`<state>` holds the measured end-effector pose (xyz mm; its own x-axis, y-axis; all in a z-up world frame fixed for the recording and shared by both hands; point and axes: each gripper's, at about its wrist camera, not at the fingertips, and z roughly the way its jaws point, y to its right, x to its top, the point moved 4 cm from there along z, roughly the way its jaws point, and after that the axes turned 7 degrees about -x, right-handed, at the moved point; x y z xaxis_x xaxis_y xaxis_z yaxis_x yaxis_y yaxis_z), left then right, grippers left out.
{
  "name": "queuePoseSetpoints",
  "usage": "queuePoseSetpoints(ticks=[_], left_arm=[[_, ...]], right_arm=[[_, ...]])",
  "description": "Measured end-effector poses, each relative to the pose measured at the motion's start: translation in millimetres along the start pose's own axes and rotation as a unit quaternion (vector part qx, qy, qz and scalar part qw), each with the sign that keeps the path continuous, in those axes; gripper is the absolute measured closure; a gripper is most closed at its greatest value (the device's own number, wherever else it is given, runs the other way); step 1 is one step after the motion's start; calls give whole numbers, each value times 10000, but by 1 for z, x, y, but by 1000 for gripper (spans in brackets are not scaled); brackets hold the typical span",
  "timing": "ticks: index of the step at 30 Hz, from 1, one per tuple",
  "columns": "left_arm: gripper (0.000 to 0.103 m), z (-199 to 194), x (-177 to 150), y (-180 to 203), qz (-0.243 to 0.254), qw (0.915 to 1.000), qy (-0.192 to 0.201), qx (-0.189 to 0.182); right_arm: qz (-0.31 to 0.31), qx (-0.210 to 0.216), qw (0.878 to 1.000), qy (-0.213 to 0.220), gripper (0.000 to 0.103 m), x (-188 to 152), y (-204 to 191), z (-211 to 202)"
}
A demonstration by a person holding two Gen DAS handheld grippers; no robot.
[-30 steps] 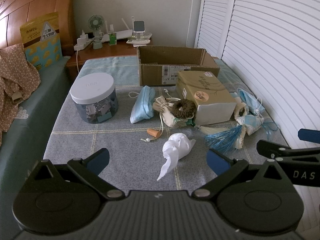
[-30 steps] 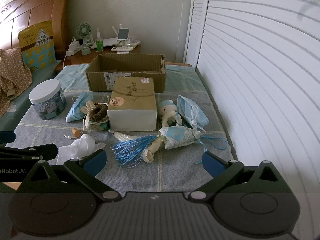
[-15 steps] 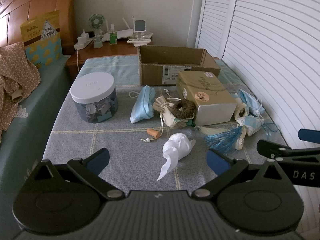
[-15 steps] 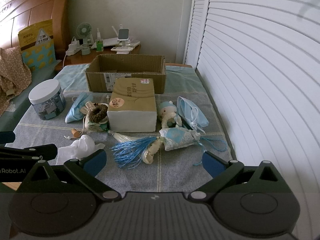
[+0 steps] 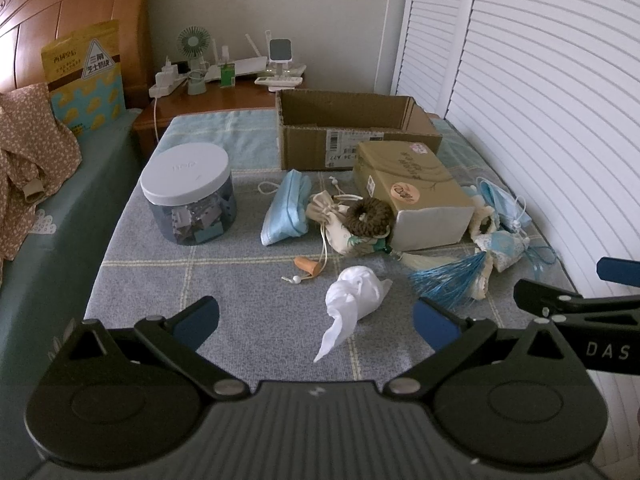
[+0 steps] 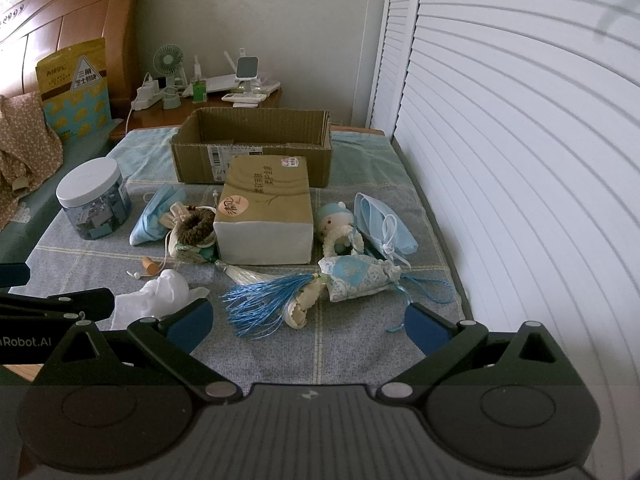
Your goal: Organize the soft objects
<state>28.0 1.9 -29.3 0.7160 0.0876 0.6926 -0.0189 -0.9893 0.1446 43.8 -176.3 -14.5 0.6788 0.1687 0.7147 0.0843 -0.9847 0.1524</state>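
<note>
Both grippers hang spread and empty over the near edge of the bench (image 5: 140,264). The left gripper (image 5: 316,318) faces a crumpled white cloth (image 5: 354,290); the right gripper (image 6: 308,322) faces a blue tassel (image 6: 264,300) and patterned pouch (image 6: 356,278). Farther back, an open cardboard box (image 6: 252,148) appears empty, though its floor is hidden.

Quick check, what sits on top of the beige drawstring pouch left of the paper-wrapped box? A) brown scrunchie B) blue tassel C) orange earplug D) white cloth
A: the brown scrunchie rests on the beige drawstring pouch beside the paper-wrapped box; the orange earplug, blue tassel and white cloth lie on the blanket nearer the camera.
</note>
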Motion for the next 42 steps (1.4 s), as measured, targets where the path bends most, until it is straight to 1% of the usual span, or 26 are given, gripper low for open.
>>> queuePoseSetpoints(ticks=[16,20,24,32,36,42], left_arm=[[1,2,0,-1,7,10000,-10,-15],[1,4,1,0,96,9999,28,-40],[1,7,3,-1,115,9997,83,-183],[1,12,3,-3,293,9988,212,-335],[1,19,1,-3,428,9978,167,-476],[1,33,-5,0,711,9953,114,-650]], right_arm=[[-22,-9,10000,2,0,0,0,2],[-29,-4,10000,27,0,0,0,1],[-30,58,10000,70,0,2,2,4],[-189,70,9996,183,0,1,-2,6],[-263,124,9992,276,0,0,-2,10],[-363,187,9988,286,0,-5,0,21]])
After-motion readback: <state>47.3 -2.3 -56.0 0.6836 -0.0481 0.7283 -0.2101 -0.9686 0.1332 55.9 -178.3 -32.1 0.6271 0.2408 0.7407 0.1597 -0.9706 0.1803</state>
